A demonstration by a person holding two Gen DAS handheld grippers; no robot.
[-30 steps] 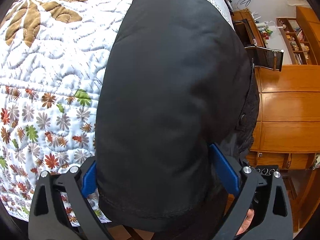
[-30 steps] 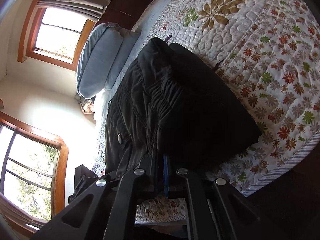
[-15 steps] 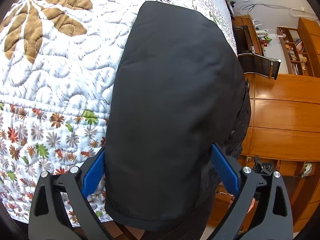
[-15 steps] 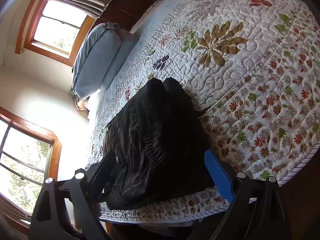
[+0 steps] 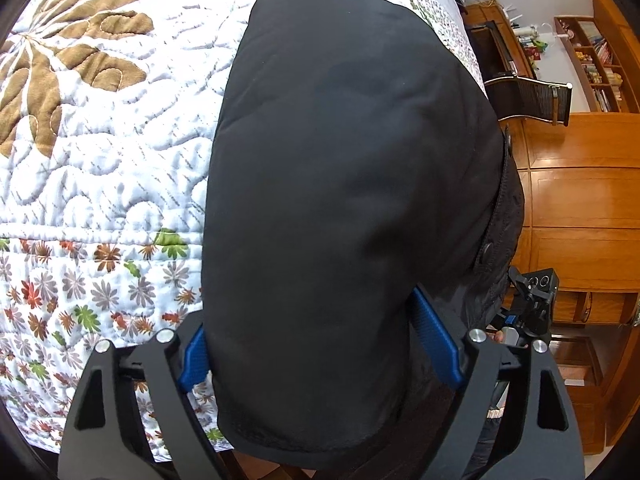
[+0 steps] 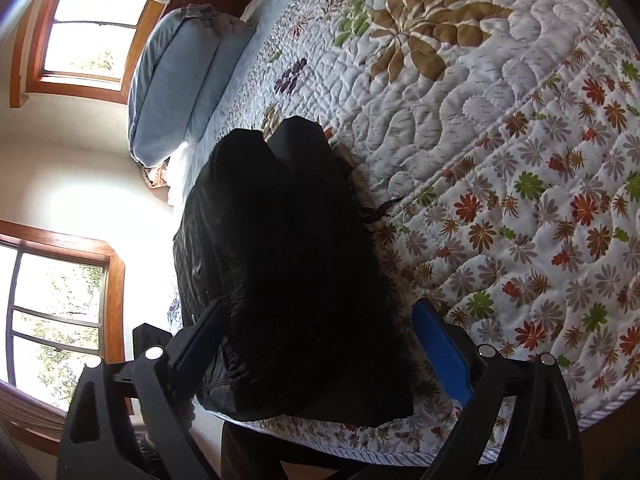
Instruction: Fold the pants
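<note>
The black pants [image 5: 344, 184] lie folded into a compact bundle on the quilted floral bedspread [image 5: 100, 160], close to the bed's near edge. In the right wrist view the pants [image 6: 288, 264] show their gathered waistband side with a snap button. My left gripper [image 5: 316, 340] is open, its blue-padded fingers [image 5: 434, 340] standing either side of the bundle's near end. My right gripper [image 6: 320, 344] is open too, fingers [image 6: 440, 352] wide apart around the near end of the bundle, holding nothing.
A blue pillow [image 6: 180, 68] lies at the head of the bed under two windows [image 6: 88, 40]. Wooden cabinets [image 5: 580, 208], a bookshelf [image 5: 600, 64] and a chair [image 5: 528, 96] stand beyond the bed's far side. The bed edge [image 6: 520, 440] runs just below the grippers.
My right gripper, shut on the pants a second ago, has opened and pulled back. The left gripper stayed open and shifted slightly over the bundle.
</note>
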